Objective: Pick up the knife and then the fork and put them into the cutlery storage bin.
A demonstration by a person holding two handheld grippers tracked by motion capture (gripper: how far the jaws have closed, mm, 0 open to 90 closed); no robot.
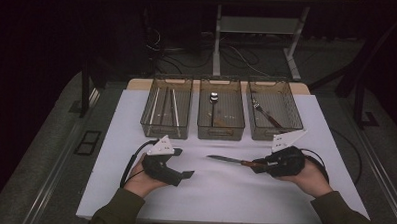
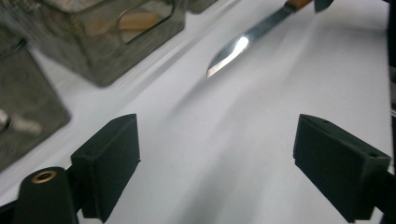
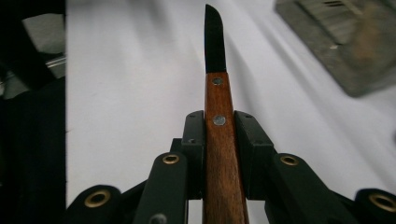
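Left gripper [image 1: 187,174] low over the white table cover [image 1: 218,193], left of centre, jaws spread wide with nothing between them; in the left gripper view both black pads [image 2: 109,156] apart over bare cover. Knife [image 1: 230,160] just right of centre, held level above the cover, blade tip aimed toward the left gripper, well short of it. Right gripper [image 1: 258,166] clamped on the knife's wooden handle [image 3: 223,158], pads pressed to either side by a rivet. Behind, three clear bins in a row: chopsticks bin [image 1: 153,121], spoon bin [image 1: 221,129], fork bin [image 1: 291,120].
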